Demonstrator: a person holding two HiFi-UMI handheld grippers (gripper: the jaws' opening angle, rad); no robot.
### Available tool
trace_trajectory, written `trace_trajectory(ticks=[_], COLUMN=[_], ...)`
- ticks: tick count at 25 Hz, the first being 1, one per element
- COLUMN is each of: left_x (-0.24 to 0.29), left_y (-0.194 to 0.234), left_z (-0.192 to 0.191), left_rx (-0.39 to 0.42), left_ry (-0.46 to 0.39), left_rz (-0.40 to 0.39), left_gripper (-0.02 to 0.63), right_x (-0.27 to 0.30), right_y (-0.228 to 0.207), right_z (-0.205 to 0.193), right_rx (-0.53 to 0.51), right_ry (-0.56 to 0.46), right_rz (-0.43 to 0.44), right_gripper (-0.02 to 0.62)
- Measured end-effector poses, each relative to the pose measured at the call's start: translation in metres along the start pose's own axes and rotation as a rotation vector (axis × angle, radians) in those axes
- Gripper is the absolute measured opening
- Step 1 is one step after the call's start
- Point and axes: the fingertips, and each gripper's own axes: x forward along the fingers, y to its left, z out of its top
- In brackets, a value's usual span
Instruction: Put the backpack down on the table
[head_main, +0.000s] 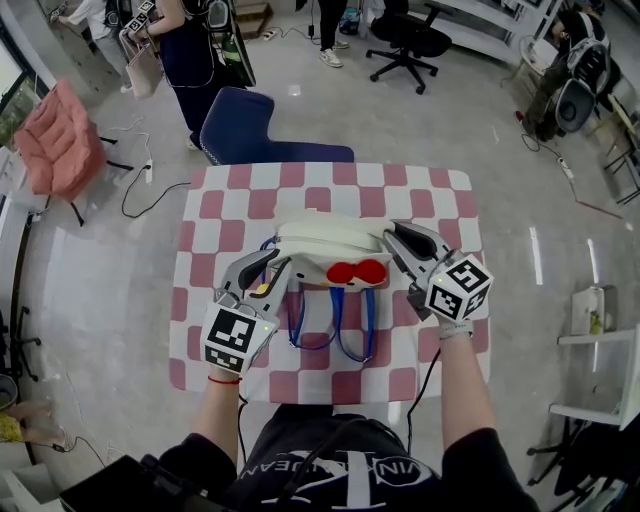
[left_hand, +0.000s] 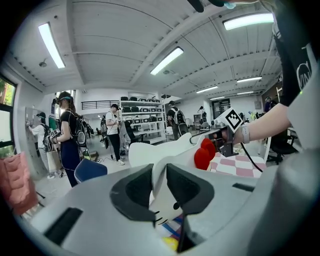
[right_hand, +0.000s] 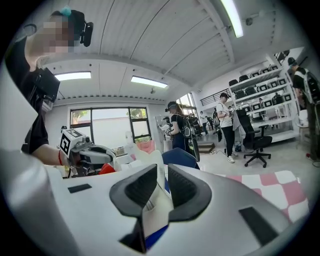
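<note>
The left gripper and right gripper are pinching the white, red-bowed fabric backpack, seemingly settling it onto the pink-checked table; letting go looks next.

The worktop is small and roughly square. It is covered by a cloth of dusky-red and white checks with rounded corners, and stands on a grey floor. Over its middle is a white backpack with a red bow. The blue straps trail across the cloth toward the near edge. Whether the bag's body rests fully on the cloth cannot be told.
</note>
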Motion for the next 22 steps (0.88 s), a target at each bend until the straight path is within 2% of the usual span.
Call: trace_trajectory(ticks=[11,22], left_x=[-0.017,-0.032], left_y=[0.002,-0.011], left_z=[-0.017,-0.03], left_rx=[-0.028,-0.04], left_ry=[0.03,0.052], left_rz=[0.073,0.095], left_gripper=[0.061,0.061], right_x=[-0.027,-0.044], right_y=[0.003,0.026], right_z=[-0.013,-0.024], right_rx=[-0.038,-0.041], right_ry=[0.039,0.055], right_rz=[-0.141,-0.142], right_gripper=[0.044,0.044])
